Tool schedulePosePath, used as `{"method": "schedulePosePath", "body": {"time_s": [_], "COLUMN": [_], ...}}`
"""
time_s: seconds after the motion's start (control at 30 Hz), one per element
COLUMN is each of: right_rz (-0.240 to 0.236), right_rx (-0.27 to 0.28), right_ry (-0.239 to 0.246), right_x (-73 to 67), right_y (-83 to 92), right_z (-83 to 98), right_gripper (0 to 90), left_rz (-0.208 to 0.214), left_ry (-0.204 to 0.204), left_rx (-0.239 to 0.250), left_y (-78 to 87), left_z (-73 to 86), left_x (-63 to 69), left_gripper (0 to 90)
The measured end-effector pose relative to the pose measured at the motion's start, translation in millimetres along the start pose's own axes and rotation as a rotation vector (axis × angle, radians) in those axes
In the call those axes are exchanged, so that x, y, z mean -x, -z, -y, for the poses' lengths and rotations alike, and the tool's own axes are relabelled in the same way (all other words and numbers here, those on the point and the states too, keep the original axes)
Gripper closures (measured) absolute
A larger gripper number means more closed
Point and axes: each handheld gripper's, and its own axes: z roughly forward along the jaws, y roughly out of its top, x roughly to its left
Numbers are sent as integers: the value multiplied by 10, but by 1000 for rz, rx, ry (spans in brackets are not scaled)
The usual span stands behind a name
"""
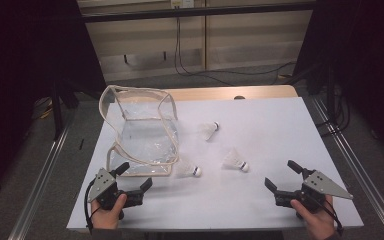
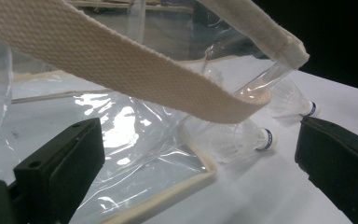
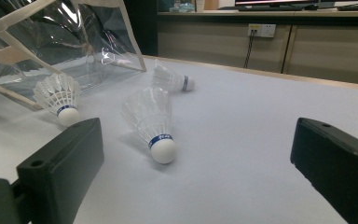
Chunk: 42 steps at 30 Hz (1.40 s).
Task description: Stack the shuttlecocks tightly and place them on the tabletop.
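Clear plastic forms the walls of the tote bag (image 1: 142, 131), which stands open-mouthed at the left of the white table (image 1: 280, 130) in the high view. I see three shuttlecocks on the bare surface: the nearest shuttlecock (image 1: 189, 170) lies just beside the bag's front corner, the middle shuttlecock (image 1: 236, 161) sits toward the right, and the far shuttlecock (image 1: 210, 130) lies behind both. I hold the left gripper (image 1: 134, 179) near the bag's front edge and the right gripper (image 1: 283, 176) near the table's front right; both stand released, jaws spread, nothing between them.

Left gripper view: the bag's woven cream strap (image 2: 135, 70) hangs slack across the frame above the spread jaws. The bag's bound edge (image 2: 186, 186) lies low on the table, and the nearest shuttlecock (image 2: 242, 140) rests just past it.

Right gripper view: the middle shuttlecock (image 3: 154, 123) lies ahead between the open jaws, well clear of both pads, cork tip toward the camera.

Handling, as I judge it: each shuttlecock is very light, rolls readily, and has a fragile feather skirt. Grip at the cork or the banded collar above it, not across the skirt. The bag is soft and will sag; the strap or the stitched rim offers the firmest hold.
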Motion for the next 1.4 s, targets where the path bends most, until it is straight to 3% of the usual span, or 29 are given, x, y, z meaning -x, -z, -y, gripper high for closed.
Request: {"method": "schedulePosePath", "body": {"time_s": [0.3, 0.73, 1.4], "right_rz": [-2, -18, -20], "right_rx": [-1, -1, -7], "right_ry": [-1, -2, 0], "right_x": [3, -15, -7], "right_y": [4, -20, -10], "right_z": [1, -3, 0], "right_gripper": [21, 22, 24], "left_rz": [48, 146, 216], "left_ry": [3, -4, -7], "left_rx": [-10, -46, -100], "left_y": [-52, -216, -436], "left_z": [-15, -53, -32], "left_x": [73, 317, 551], "left_gripper": [15, 15, 17]}}
